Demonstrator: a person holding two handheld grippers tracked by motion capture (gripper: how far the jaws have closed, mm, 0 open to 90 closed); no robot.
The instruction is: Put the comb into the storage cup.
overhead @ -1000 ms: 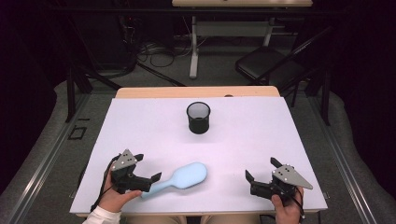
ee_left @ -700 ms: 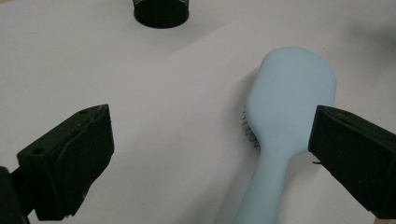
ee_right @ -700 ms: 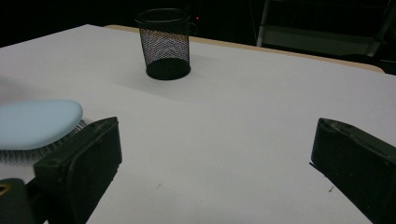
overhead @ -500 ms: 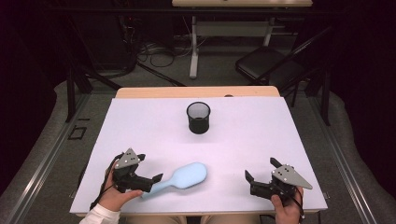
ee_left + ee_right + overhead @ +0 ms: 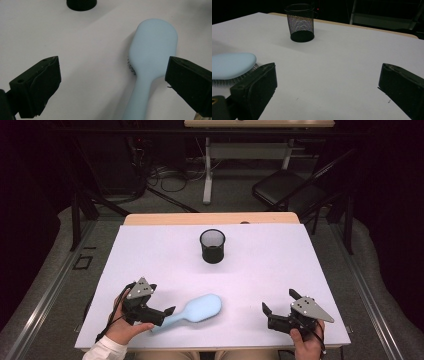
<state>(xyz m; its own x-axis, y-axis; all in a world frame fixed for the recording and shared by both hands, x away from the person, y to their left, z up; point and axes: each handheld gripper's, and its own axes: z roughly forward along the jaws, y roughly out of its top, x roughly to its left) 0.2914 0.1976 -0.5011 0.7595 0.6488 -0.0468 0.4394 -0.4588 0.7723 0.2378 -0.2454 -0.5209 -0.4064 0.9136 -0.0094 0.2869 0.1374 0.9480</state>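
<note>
Moved the left gripper (image 5: 167, 312) a little nearer to the light blue hairbrush (image 5: 195, 311) than a second before. Held it low over the thin handle end, jaws wide apart, gripping nothing. Saw the handle in the gap between the two jaws in the left gripper view, closer to one jaw than the other (cannot tell if it touched that jaw). Left the hairbrush (image 5: 150, 62) lying flat, bristles down, at the near side of the white table (image 5: 280, 265), in the same spot as before. Kept the right gripper (image 5: 280, 306) where it was a second ago, resting near the front right edge, well apart from the brush. Held its jaws wide apart too, with nothing between them. Left the black mesh cup (image 5: 212, 246) standing upright farther back in the middle of the table, well apart from both grippers, not moved.
</note>
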